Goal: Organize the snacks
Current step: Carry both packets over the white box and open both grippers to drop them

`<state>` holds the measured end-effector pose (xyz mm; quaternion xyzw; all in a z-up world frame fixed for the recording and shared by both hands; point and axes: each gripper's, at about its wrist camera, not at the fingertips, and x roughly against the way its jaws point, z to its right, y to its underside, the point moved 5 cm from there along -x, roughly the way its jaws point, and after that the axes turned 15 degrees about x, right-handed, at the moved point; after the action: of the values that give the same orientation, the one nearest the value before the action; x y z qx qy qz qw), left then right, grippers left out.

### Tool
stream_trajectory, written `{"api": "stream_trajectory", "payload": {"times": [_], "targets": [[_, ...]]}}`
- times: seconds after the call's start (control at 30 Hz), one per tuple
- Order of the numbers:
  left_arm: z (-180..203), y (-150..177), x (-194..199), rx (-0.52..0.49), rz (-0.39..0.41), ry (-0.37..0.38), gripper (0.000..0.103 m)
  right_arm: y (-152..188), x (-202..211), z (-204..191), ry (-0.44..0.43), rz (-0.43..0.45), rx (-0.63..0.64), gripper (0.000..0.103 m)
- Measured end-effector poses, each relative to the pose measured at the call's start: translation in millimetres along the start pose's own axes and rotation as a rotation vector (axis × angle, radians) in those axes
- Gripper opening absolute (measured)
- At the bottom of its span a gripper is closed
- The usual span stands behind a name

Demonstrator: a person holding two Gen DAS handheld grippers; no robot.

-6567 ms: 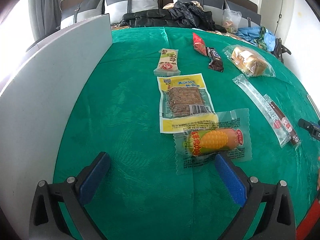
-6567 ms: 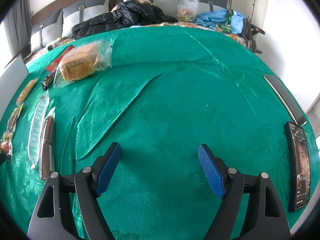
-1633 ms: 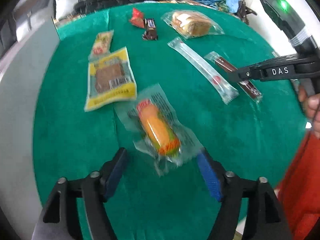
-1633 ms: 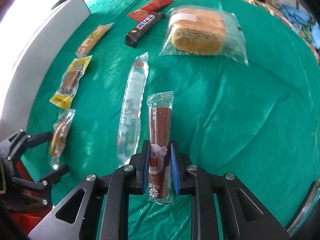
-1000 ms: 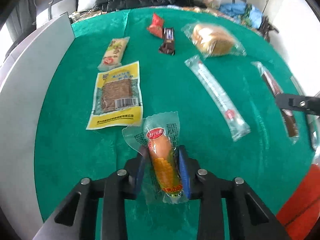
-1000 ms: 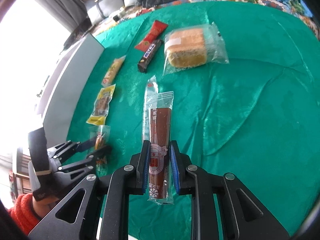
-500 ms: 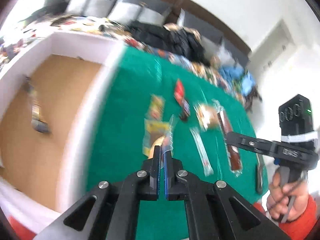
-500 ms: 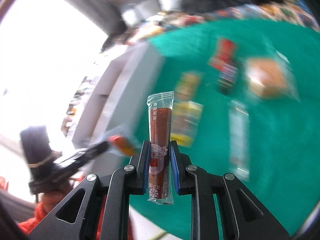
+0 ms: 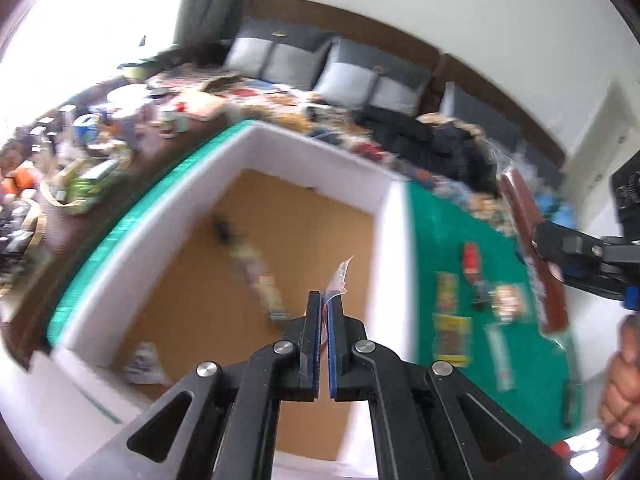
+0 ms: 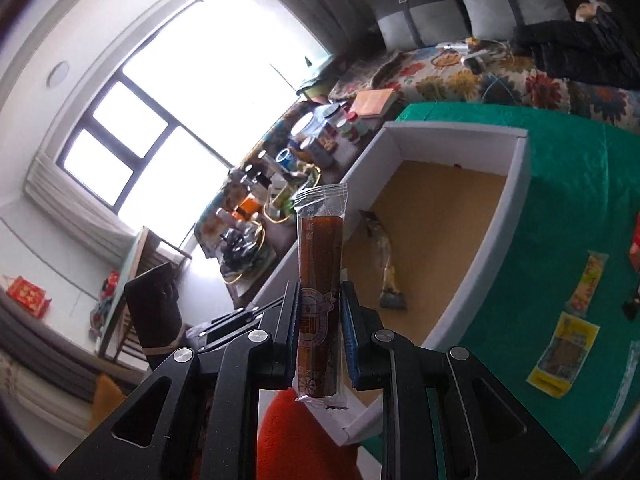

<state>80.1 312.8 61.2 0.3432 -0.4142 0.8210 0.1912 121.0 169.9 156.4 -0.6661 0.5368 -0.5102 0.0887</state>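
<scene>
My left gripper [image 9: 325, 300] is shut on the corn sausage packet; only a clear corner of its wrapper [image 9: 339, 276] sticks out past the pads. It hangs over the white box [image 9: 394, 216] with its brown cardboard floor, where a long packet [image 9: 256, 276] lies. My right gripper [image 10: 319, 288] is shut on the brown sausage stick [image 10: 320, 248], upright above the box's near wall [image 10: 516, 200]. In the left wrist view the right gripper [image 9: 536, 240] and its stick [image 9: 520, 200] are at the right. More snacks, among them a yellow packet [image 10: 564, 356], lie on the green cloth [image 10: 560, 184].
Beyond the box is a low table crowded with cans and bottles [image 9: 100, 128]. A sofa with grey cushions [image 9: 340, 72] lines the wall. A person's hand [image 9: 620, 392] and red sleeve [image 10: 304, 432] are close to the grippers.
Both grippers have lifted off the green cloth with their packets and swung left to above the white box. The left jaws have closed fully on the wrapper.
</scene>
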Motion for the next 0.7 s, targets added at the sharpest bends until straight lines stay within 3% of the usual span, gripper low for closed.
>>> {"api": "stream_trajectory", "payload": {"times": [0.03, 0.07, 0.1, 0.13, 0.2, 0.3, 0.4, 0.57, 0.7], "targets": [[-12, 0, -1, -0.002, 0.004, -0.052, 0.021, 2, -11, -4, -0.007, -0.019, -0.006, 0.027], [-27, -1, -8, 0.011, 0.0, -0.114, 0.058, 6, -23, -6, 0.006, -0.045, -0.007, 0.031], [-38, -3, -9, 0.029, 0.013, -0.143, 0.082, 11, -31, -8, 0.017, -0.065, -0.01, 0.046], [-47, -3, -6, 0.043, 0.048, -0.155, 0.084, 18, -32, -9, 0.02, -0.065, -0.013, 0.052], [-57, -1, 1, 0.059, 0.084, -0.169, 0.085, 20, -21, -3, 0.046, -0.039, -0.003, 0.052], [-59, 7, 7, 0.092, 0.1, -0.136, 0.085, 28, 10, 25, 0.174, -0.002, 0.029, 0.062], [-29, 22, 11, 0.07, 0.1, -0.064, 0.085, 48, 42, 82, 0.346, 0.018, 0.007, 0.069], [66, 66, 17, -0.068, 0.029, 0.108, 0.089, 148, 102, 200, 0.657, -0.051, -0.121, 0.069], [145, 128, -2, -0.192, -0.092, 0.233, 0.102, 243, 163, 266, 0.9, -0.124, -0.189, 0.069]]}}
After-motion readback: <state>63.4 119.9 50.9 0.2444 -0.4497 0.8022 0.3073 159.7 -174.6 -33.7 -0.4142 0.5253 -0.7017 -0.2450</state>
